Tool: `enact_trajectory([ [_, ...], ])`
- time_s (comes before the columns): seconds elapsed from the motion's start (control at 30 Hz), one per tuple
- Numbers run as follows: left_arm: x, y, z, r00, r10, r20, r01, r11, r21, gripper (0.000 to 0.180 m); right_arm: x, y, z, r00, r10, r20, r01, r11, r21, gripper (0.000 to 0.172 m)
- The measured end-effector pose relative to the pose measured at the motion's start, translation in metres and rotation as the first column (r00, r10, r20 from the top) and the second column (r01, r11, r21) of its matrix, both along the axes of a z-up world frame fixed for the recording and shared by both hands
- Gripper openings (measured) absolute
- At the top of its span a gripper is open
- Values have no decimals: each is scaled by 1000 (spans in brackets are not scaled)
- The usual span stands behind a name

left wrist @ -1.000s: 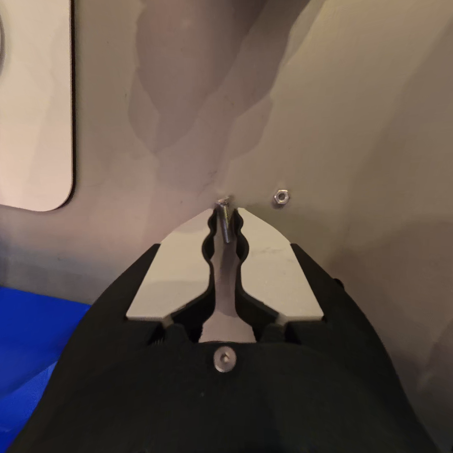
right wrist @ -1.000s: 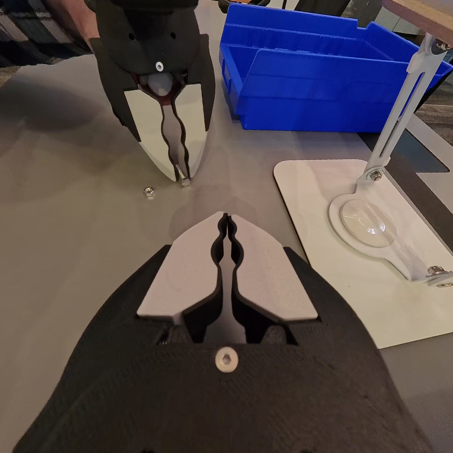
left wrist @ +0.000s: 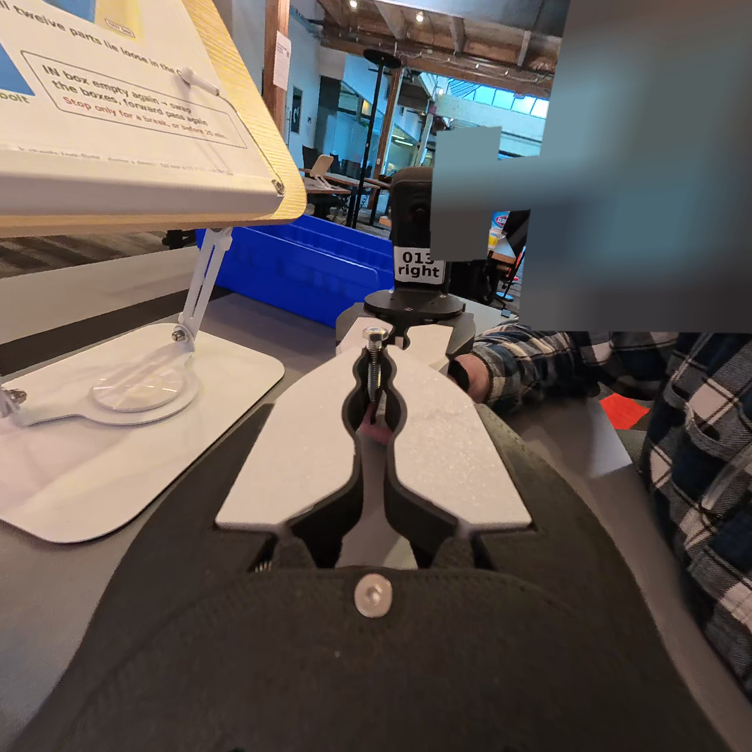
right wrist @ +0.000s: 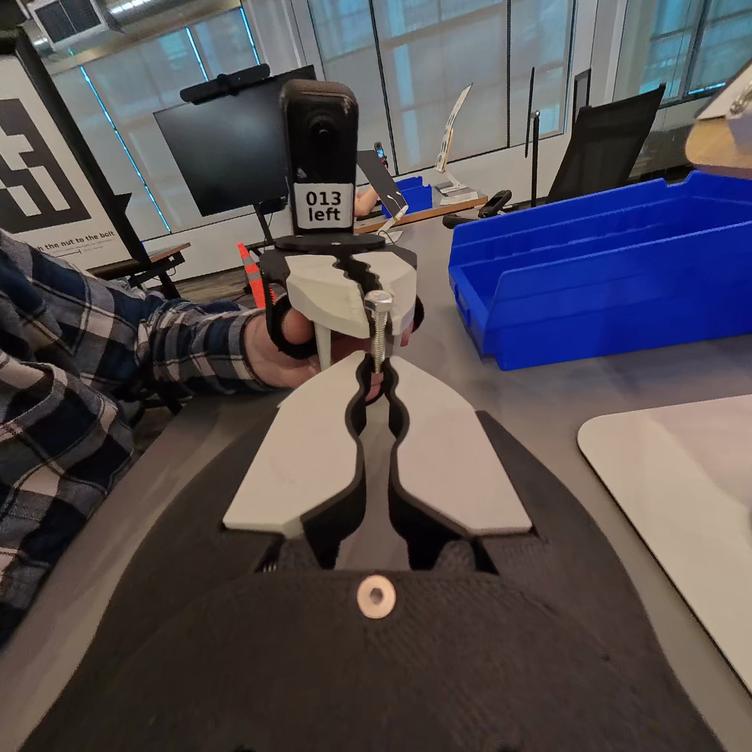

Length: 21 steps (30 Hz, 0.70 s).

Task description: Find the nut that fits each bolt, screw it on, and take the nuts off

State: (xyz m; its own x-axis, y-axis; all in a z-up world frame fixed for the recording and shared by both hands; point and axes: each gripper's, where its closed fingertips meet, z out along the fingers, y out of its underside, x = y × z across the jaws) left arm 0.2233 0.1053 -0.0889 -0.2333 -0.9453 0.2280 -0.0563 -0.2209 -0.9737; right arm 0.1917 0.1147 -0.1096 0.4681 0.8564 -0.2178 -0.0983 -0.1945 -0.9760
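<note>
Left wrist view, white label [left wrist: 419, 265] on right gripper [left wrist: 401, 334]'s camera

1. White instruction sheet [left wrist: 122, 101] on a tilted wood-edged board, upper left of the left wrist view: black printed lines and one red line inside a rounded outline.
2. White sticker [left wrist: 417, 266] on a black upright camera, centre: black characters.
3. White sticker [right wrist: 323, 206] on a black upright camera, upper centre of the right wrist view: black characters.
4. White poster [right wrist: 61, 240], left edge: one line of black print under a bold black block pattern.
</note>
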Motion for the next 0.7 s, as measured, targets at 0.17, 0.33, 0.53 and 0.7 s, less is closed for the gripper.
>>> enact_trajectory([
  [0.17,-1,-2,2,1000,-23,21,23,1000,-12,5,-2,-3,2,1000,9,17,-9,1000,12,5],
  [0.33,-10,13,-1,995,65,-73,-53,988,146,23,4,3,-5,982,7,188,-8,1000,3,5],
  [0.53,-27,35,-2,924,218,-315,-102,933,346,57,28,21,-4,753,-157,639,-36,960,277,5],
  [0.7,-30,32,-5,870,168,-464,-53,966,251,52,31,40,2,295,-510,808,-266,769,582,5],
])
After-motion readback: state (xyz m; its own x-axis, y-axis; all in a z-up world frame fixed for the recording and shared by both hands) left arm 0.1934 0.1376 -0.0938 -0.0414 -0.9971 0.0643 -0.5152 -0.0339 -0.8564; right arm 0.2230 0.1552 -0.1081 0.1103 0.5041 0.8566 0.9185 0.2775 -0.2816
